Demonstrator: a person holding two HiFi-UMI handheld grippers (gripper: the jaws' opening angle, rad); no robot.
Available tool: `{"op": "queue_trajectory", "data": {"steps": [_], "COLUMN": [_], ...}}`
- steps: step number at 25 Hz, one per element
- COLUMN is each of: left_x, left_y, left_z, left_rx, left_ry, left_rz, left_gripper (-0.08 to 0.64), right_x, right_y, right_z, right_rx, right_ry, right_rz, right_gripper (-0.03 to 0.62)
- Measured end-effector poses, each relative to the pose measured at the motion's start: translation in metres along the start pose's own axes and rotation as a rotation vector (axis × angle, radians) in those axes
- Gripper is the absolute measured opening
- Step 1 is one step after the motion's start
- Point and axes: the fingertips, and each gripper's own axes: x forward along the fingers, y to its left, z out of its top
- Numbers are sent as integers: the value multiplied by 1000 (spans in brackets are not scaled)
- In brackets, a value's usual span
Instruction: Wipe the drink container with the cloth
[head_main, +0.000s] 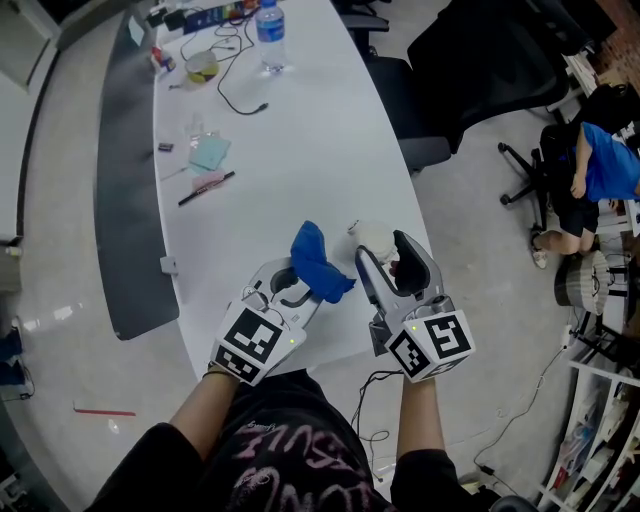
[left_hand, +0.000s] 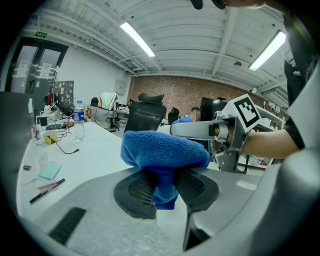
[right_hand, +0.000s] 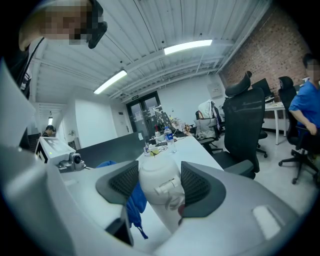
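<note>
Your left gripper's (left_hand: 166, 189) two jaws are closed on the one blue cloth (left_hand: 165, 149). Its lower fold is pinched between the two ribbed pads, and the rest bunches in a mound above them. Your right gripper's (right_hand: 159, 175) two jaws are clamped on the single white drink container (right_hand: 158, 194), one pad against each side of its body, with its rounded top rising above the pads. The cloth hangs just left of the container, close beside your right gripper's left jaw; whether the two touch cannot be made out. Each gripper carries one marker cube (head_main: 250, 343) behind its jaws. Both loads sit over the near end of the one white table (head_main: 300, 160). Well beyond your fingers on that table lie one pen (head_main: 205, 188) and one teal pad (head_main: 210, 152). Farther still are one black cable (head_main: 235, 95) and one water bottle (head_main: 270, 32), which stands upright. Off to the right of your fingers are a black office chair (head_main: 470, 70) and one seated person in blue (head_main: 603, 165).
</note>
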Motion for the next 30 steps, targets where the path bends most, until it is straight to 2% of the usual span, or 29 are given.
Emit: {"op": "queue_trajectory", "data": {"steps": [12,19,25,30], "left_x": [34,42,54,67], "left_y": [-24,-18,-8,-2], "left_z": [15,3,-20,-44], "left_rx": [190,165,89,63], "left_ry": [63,85,119,169], "left_rz": [-93,-107,-115,-119], "left_gripper": [98,100,100,100], "right_x": [1,1,1,2], "right_y": [1,0,0,-1], "right_z": [1,1,0,0], "right_rx": [-5,-3,-6,-5], "right_ry": [2,1,6,7], "right_rz": [9,10,14,16], "right_gripper": [273,272,272,272]}}
